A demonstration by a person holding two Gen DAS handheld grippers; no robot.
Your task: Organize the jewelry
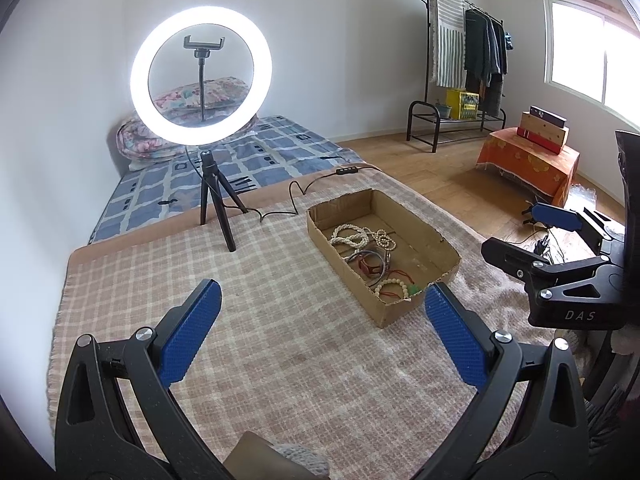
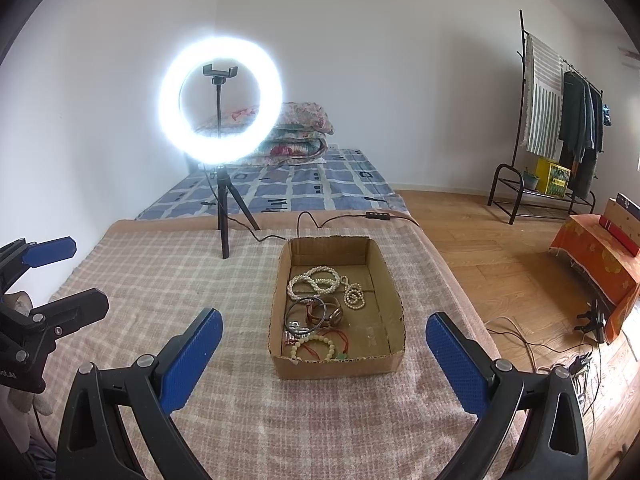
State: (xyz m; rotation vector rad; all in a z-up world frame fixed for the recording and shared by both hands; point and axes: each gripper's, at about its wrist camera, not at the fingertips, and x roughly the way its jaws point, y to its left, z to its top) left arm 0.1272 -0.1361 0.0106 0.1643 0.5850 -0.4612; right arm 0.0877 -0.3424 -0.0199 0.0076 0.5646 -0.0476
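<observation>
While both tools hover above the checked cloth [image 2: 168,280] covering the bench, neither has hold of anything. The left gripper [image 1: 322,312] has its blue fingers [image 1: 192,332] spread wide, with only cloth between them; the right gripper [image 2: 324,338] is spread just as wide, its fingers [image 2: 456,360] framing the near end of the cardboard box [image 2: 394,284] without touching it.

The box lies open-topped on the cloth and holds all the jewelry — a white pearl necklace [image 2: 320,280] coiled toward the far end, dark bangles [image 2: 304,312] in the middle with a brownish piece against them, and a pale beaded bracelet [image 2: 316,346] with red cord at the near wall. Behind the box a lit ring light [image 2: 222,100] stands on a small tripod, its cable [image 2: 320,220] trailing past the far wall of the box.
</observation>
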